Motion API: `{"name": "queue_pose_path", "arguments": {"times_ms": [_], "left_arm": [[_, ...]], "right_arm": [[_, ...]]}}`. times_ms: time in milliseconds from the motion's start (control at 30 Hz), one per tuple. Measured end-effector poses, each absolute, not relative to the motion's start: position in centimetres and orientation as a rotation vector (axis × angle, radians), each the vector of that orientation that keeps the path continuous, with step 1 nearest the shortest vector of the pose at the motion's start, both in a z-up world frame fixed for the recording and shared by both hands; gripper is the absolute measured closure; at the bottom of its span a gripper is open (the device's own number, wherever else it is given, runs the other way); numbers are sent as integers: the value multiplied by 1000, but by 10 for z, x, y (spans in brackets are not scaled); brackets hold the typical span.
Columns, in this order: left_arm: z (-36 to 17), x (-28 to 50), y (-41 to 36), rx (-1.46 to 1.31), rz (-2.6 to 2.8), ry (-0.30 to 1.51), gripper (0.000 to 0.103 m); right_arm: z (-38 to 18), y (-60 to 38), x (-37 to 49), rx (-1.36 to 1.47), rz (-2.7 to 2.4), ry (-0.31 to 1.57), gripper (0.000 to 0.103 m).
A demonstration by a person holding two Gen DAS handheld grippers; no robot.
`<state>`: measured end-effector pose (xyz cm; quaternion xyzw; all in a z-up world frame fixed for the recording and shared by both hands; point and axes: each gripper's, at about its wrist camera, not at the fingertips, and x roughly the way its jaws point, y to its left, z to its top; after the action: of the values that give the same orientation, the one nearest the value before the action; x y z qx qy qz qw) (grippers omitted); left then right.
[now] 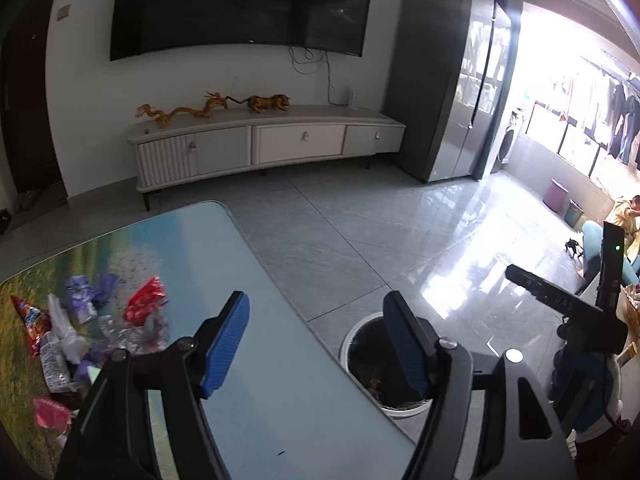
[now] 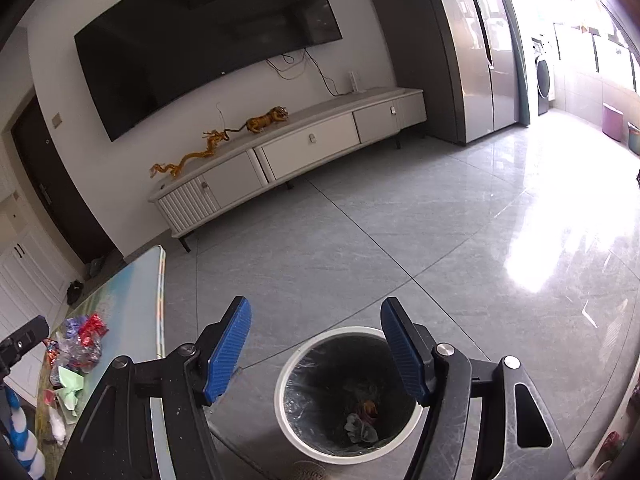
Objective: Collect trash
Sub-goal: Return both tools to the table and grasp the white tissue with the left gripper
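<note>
Both of your blue-padded grippers, left gripper (image 1: 316, 344) and right gripper (image 2: 316, 350), have jaws spread with nothing between them. The right one hangs over the white-rimmed round bin lined with a black bag (image 2: 349, 394), which holds a few scraps. The heap of crumpled red, purple and clear wrappers (image 1: 100, 328) lies on the glossy landscape-print table (image 1: 256, 360) (well left of the bin); a loose pinch on that slippery film could drop pieces onto the floor between table and bin.

Empty gripper (image 2: 314, 346) above bin (image 2: 280, 392)
</note>
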<state>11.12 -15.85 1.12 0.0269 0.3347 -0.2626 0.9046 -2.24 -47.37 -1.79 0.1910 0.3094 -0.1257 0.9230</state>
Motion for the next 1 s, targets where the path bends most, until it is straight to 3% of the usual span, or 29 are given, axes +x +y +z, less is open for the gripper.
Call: {"name": "queue_pose_path", "arguments": {"times_ms": [267,633,1000], "left_arm": [[23,84,-29,-59,-339,616,29],[36,44,119,-155,8,488,29],[8,29,159,-196,55,546,29]], "right_arm": [[32,-416,-22,354,-176,547,34],[82,-351,-24,247,-120,448,1],[86,-287,-11,190,-8,438,0]]}}
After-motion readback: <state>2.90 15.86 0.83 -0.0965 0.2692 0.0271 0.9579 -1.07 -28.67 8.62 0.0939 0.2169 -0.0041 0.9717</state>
